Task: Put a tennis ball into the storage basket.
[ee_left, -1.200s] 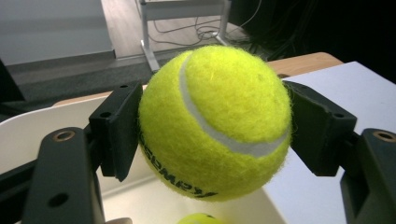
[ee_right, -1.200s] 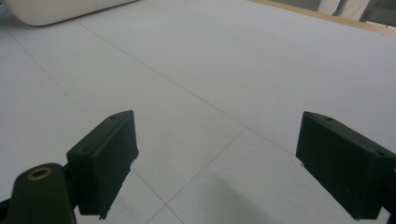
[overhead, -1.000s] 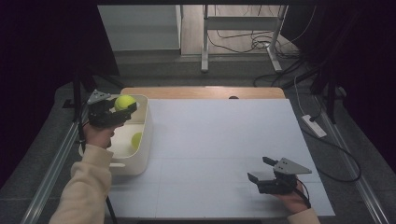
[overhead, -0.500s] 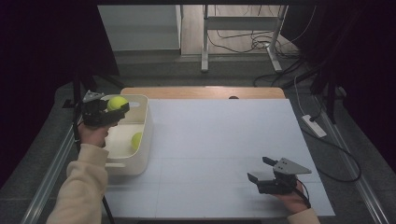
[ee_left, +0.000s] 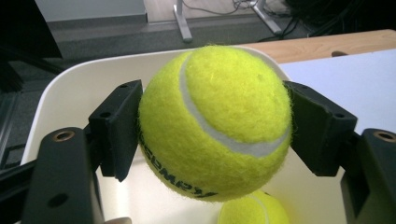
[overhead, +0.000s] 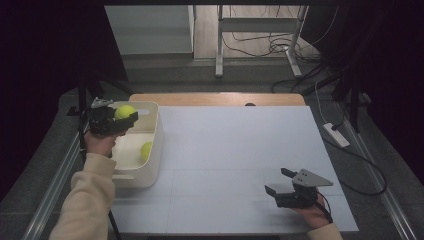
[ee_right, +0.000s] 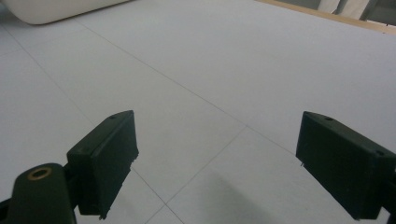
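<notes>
Tennis ball [overhead: 124,111] sits clamped in the left gripper [overhead: 116,119], held above the white bin [overhead: 153,145] at the table's left edge, over its far end. In the left gripper view both pads press the ball's [ee_left: 215,122] sides near mid-height, so we judge the grip secure; it's held clear of the rim, prob. for lifting out or dropping in, can't tell which. 2nd ball [overhead: 146,149] lies on the bin floor, below and nearer to us. Mid-table: bare white mat [overhead: 235,150]. Right gripper [overhead: 281,186] rests low near the front right corner, jaws wide apart, nothing between them, prob. parked out of the way. Hard to read: ball's print runs upside down and is partly cut off; the 2nd ball is cropped at the frame bottom; bin's near inner wall hidden by the left forearm.
</notes>
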Demonstrator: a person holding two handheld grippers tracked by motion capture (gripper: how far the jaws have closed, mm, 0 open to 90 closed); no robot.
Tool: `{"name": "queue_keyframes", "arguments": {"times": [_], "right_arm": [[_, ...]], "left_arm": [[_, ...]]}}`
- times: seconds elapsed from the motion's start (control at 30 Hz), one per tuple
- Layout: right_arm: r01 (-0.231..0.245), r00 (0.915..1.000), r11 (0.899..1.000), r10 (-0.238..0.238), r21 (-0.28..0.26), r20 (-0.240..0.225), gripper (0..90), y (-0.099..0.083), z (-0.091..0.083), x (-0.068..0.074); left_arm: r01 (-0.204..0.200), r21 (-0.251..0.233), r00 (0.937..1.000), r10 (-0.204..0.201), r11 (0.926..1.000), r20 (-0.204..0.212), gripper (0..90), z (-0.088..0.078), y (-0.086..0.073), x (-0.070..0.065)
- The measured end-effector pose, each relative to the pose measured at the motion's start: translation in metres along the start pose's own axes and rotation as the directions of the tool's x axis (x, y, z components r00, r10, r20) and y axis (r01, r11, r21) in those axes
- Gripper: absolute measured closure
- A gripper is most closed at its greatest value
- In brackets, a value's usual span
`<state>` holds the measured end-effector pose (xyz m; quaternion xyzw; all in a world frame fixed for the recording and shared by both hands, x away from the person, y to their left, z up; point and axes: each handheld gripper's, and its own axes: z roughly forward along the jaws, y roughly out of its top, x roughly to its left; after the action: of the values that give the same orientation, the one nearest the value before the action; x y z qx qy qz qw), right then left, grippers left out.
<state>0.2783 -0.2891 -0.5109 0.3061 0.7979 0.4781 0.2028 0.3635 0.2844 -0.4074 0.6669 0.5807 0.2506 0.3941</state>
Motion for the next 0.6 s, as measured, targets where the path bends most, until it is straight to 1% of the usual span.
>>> {"name": "queue_keyframes", "arguments": {"times": [0.2,0.4,0.5,0.6], "right_arm": [[-0.001,1.0,1.0,0.001,0.001,0.0,12.9,0.0,0.0,0.0],[-0.001,1.0,1.0,0.001,0.003,0.0,12.9,0.0,0.0,0.0],[0.0,1.0,1.0,0.0,0.004,0.001,12.9,0.0,0.001,0.0],[0.0,1.0,1.0,0.0,0.004,0.001,12.9,0.0,0.0,0.0]], "left_arm": [[0.004,0.033,1.0,-0.004,0.9995,0.0,26.2,0.006,0.0,0.001],[0.004,0.087,1.0,-0.004,0.9962,-0.002,26.2,0.013,-0.001,0.004],[0.007,0.098,0.9999,-0.006,0.9952,-0.011,26.1,0.015,-0.001,0.005],[0.005,0.098,0.9999,-0.004,0.9952,-0.016,26.1,0.015,-0.001,0.005]]}}
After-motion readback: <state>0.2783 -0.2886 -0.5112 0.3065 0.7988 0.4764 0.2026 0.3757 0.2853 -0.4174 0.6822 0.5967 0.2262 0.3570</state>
